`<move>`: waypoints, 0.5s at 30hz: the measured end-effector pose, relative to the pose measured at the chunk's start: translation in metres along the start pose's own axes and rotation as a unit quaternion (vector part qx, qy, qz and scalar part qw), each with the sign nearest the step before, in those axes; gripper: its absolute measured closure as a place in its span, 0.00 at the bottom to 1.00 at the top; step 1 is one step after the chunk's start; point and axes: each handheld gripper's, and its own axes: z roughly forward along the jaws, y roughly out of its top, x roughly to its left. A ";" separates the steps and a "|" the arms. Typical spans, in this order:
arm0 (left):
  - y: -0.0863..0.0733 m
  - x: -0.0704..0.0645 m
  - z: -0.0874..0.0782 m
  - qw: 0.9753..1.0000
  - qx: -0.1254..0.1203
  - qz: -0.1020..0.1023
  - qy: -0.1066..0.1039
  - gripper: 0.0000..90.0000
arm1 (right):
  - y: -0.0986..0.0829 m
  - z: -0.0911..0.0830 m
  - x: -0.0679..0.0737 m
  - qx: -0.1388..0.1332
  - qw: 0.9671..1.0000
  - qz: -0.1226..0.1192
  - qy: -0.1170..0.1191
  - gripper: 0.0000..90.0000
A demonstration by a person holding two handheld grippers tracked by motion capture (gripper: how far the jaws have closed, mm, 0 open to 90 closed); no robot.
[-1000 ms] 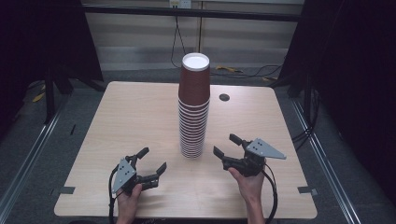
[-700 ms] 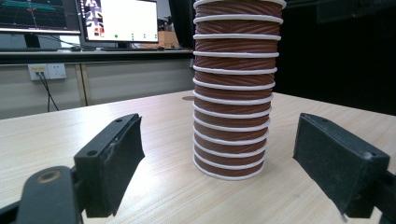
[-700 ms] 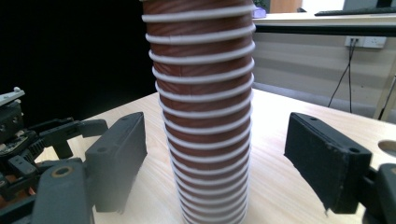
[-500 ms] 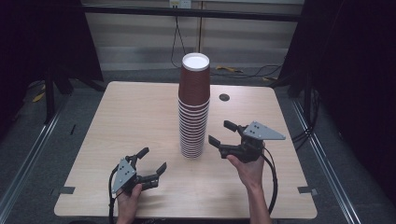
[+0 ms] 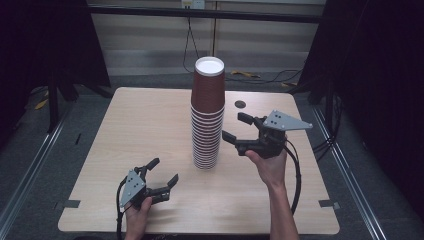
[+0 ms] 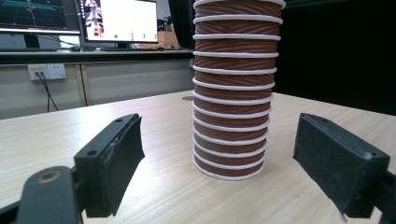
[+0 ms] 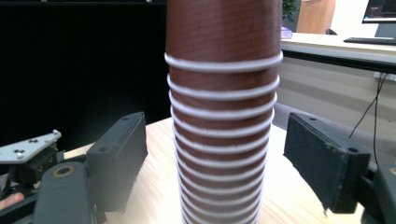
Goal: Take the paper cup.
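Observation:
A tall stack of brown paper cups (image 5: 207,114) with white rims stands upside down at the middle of the wooden table (image 5: 140,125). My right gripper (image 5: 237,129) is raised off the table just right of the stack, at mid-height, open, jaws pointing at it. In the right gripper view the stack (image 7: 223,116) rises between the wide-apart jaws of the right gripper (image 7: 217,154). My left gripper (image 5: 164,172) rests low at the front left, open and holding nothing. In the left gripper view the stack (image 6: 232,88) stands ahead of the left gripper (image 6: 219,154).
A small dark round spot (image 5: 240,104) lies on the table behind the stack to the right. Cables (image 5: 260,76) trail on the floor beyond the far edge. Metal rails (image 5: 35,160) run along both sides of the table.
My right gripper has lifted from the tabletop and moved forward and left, closing in on the stack's right side. The left gripper has stayed put.

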 end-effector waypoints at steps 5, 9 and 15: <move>0.000 0.000 0.000 1.000 0.000 0.001 0.002 0.17 | 0.016 0.004 -0.004 0.003 1.000 -0.006 0.011 0.23; 0.000 0.000 0.000 1.000 0.000 0.001 0.002 0.17 | 0.025 0.006 -0.004 0.006 1.000 -0.011 0.014 0.23; 0.000 0.000 0.000 1.000 0.000 0.001 0.002 0.17 | 0.050 0.010 -0.002 0.003 0.999 -0.028 0.021 0.24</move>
